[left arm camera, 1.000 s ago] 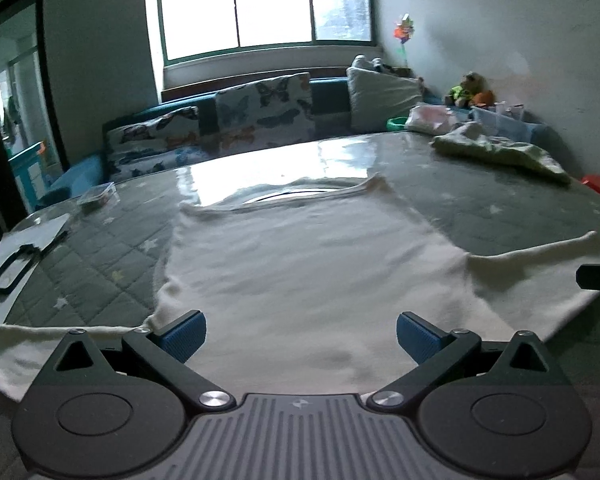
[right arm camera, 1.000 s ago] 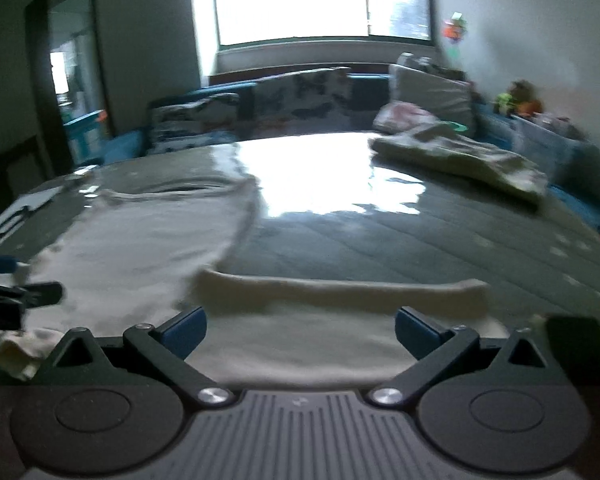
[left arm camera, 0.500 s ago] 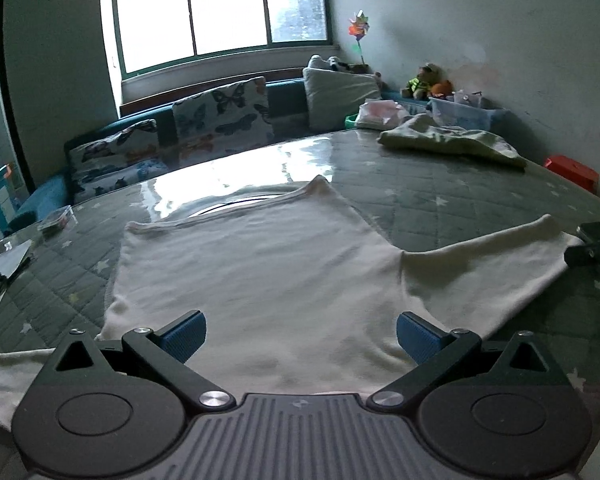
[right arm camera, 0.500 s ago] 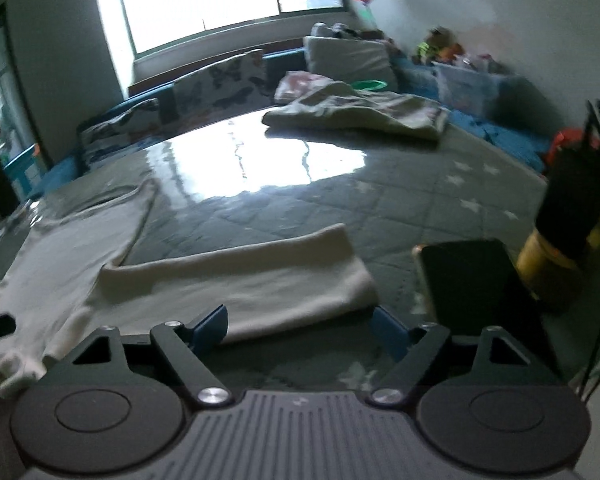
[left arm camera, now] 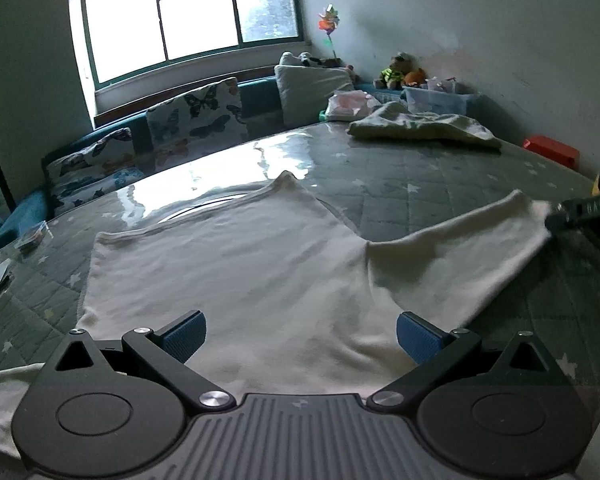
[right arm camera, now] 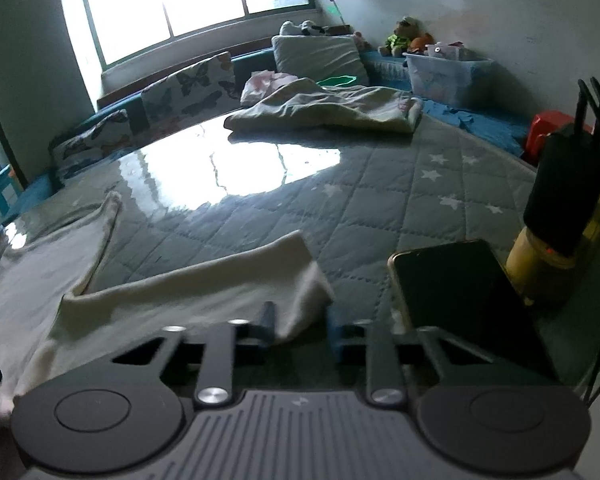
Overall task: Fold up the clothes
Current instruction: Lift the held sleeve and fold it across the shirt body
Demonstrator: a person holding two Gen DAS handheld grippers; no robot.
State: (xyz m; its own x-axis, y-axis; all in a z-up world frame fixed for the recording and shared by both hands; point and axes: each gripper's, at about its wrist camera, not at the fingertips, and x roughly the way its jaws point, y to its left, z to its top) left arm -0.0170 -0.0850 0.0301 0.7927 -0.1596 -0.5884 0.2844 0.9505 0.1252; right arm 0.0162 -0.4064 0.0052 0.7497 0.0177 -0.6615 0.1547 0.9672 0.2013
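Cream shirt (left arm camera: 228, 272) spread flat on quilted table cover (left arm camera: 440, 184), neck toward 12 o'clock, one sleeve (left arm camera: 460, 248) stretched toward 3 o'clock. Left gripper (left arm camera: 300, 334) low over the hem at 6 o'clock, blue pads (left arm camera: 184, 334) wide apart, nothing between them. Right gripper (right arm camera: 298, 330) narrowed onto the sleeve cuff (right arm camera: 300, 284), cloth pinched and lifted slightly between the pads. Phone (right arm camera: 460, 292) just beside at 3 o'clock, dark bottle (right arm camera: 560, 232) beyond it. Crumpled greenish garment (right arm camera: 324, 110) at 12 o'clock, butterfly cushions (left arm camera: 196, 116) behind.
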